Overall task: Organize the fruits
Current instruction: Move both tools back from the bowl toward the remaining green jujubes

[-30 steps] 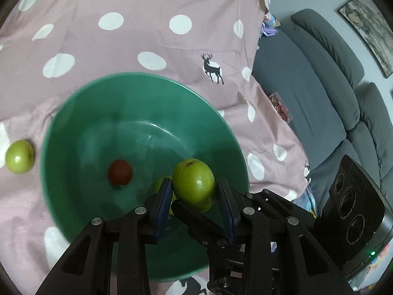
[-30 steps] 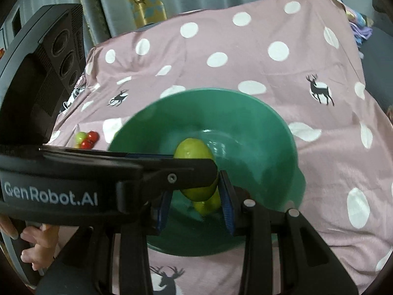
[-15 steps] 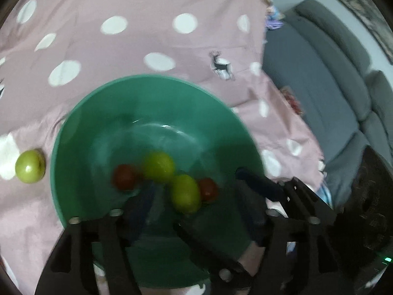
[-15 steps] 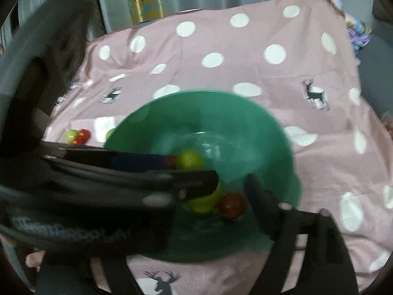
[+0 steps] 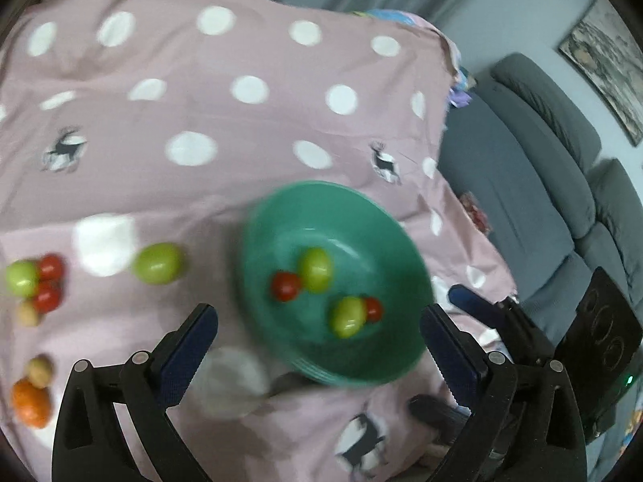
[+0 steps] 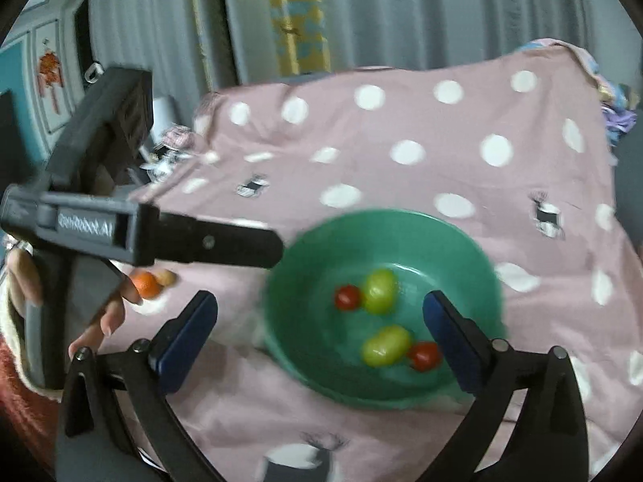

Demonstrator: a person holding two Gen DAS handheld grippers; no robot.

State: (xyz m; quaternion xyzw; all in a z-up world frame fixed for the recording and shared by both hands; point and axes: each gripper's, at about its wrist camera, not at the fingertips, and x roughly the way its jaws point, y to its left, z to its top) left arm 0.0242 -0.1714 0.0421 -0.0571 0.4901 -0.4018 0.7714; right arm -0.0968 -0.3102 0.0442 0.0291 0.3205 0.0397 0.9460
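Note:
A green bowl (image 5: 386, 369) sits on the pink spotted cloth and shows in the right wrist view too (image 6: 474, 249). It holds two green fruits (image 5: 316, 268) (image 5: 347, 316) and two small red ones (image 5: 285, 286) (image 5: 373, 308). My left gripper (image 5: 319, 341) is open and empty, above the bowl's near rim. My right gripper (image 6: 319, 331) is open and empty, near the bowl's front. A loose green fruit (image 5: 157, 263) lies left of the bowl. Further left lie a green fruit (image 5: 21, 278), red ones (image 5: 49, 296), an orange (image 5: 31, 402) and small tan fruits (image 5: 39, 369).
The left gripper's body (image 6: 160, 237) crosses the right wrist view at left, held by a hand (image 6: 108, 313). A grey sofa (image 5: 542, 201) stands right of the cloth-covered surface. Curtains (image 6: 361, 12) hang behind. The orange also shows in the right wrist view (image 6: 146, 284).
Both grippers opened and let the green fruits drop into the bowl. Both have pulled back and up, so the bowl looks smaller and the fruits on the left came into view.

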